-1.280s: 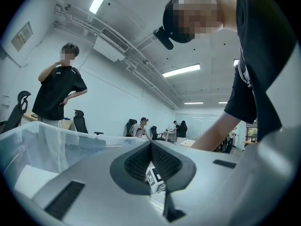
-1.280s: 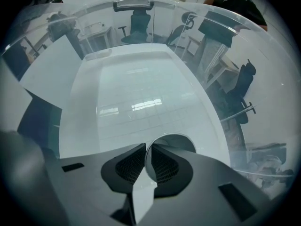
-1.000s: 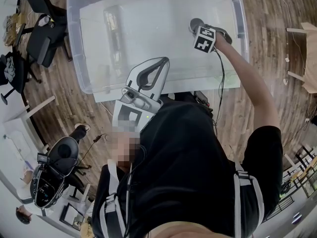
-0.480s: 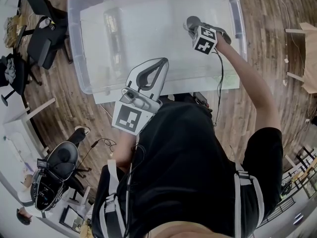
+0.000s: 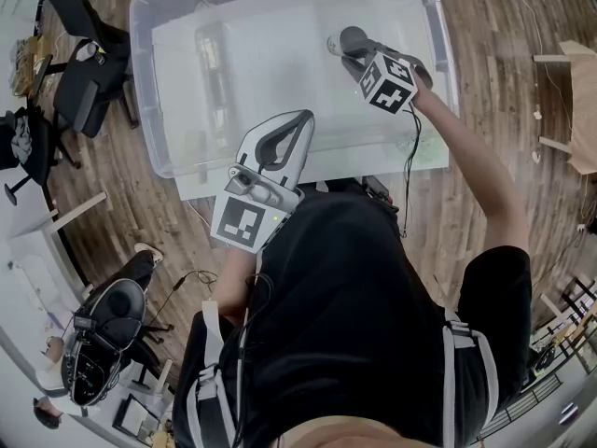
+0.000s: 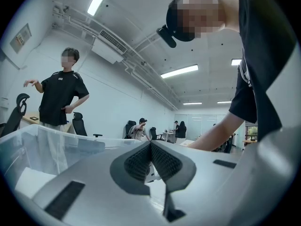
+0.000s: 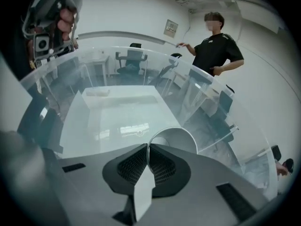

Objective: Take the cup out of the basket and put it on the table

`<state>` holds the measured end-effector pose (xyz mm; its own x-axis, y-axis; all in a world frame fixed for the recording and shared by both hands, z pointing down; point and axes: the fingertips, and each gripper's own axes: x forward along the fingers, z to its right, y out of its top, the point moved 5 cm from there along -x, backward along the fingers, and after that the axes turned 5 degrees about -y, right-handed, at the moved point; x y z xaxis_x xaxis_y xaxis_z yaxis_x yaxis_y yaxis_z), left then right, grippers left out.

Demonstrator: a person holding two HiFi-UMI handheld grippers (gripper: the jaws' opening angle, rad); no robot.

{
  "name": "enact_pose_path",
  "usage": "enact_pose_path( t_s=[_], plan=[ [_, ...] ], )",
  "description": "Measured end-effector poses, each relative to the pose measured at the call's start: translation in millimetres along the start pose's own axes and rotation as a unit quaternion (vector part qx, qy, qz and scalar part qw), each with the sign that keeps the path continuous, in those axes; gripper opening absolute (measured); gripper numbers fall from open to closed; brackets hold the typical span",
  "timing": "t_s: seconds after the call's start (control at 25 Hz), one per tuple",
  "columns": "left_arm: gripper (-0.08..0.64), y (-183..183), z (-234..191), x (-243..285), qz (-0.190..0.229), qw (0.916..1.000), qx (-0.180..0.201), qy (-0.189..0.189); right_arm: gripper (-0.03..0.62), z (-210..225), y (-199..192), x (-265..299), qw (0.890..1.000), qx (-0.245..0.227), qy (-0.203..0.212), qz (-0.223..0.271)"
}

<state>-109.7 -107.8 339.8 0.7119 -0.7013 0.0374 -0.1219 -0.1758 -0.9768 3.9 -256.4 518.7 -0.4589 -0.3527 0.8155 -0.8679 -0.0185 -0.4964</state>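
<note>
- Right hand-held gripper (image 5: 347,45): reaches over the near wall and into the basket (image 5: 140,82), angled downward. Its marker cube (image 5: 387,80) faces the head camera.
- Right jaws, read in the right gripper view (image 7: 147,147): clamped on the rim of the cup (image 7: 171,138), with the thin cup wall pinched between the two ribbed pads.
- Cup: pale, round and open-mouthed. It sits just beyond the jaw tips with its opening tilted towards the camera.
- Cup location: inside the basket, towards its right half in the head view (image 5: 333,45), where the gripper covers most of it. Whether its base touches the basket floor cannot be determined.
- Basket: a large clear plastic tub with rounded corners. Its transparent walls (image 7: 117,39) rise all round the cup.
- Table (image 5: 210,185): white, carrying the basket. A bare strip shows along the basket's near side.
- Left hand-held gripper (image 5: 303,115): held level in front of the person's chest, with its tip at the basket's near wall.
- Left jaws, read in the left gripper view (image 6: 151,145): pads pressed together with nothing between them.
- Surroundings: wooden floor (image 5: 494,110), office chairs (image 5: 89,73) to the left of the table, and a bystander in a black shirt (image 7: 216,51) beyond the basket's far wall.
</note>
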Motion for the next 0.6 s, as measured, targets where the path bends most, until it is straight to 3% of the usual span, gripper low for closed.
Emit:
enact_pose_path(
  t_s=[0.4,0.6],
  plan=[
    [0.017,4,8,-4,0.015,0.9999,0.007,0.002,0.028,5,45,-81,0.994,0.039,-0.044,0.097],
    [0.017,9,13,-5,0.024,0.9996,0.012,0.003,0.028,1,64,-123,0.984,0.066,-0.063,0.156]
  ],
)
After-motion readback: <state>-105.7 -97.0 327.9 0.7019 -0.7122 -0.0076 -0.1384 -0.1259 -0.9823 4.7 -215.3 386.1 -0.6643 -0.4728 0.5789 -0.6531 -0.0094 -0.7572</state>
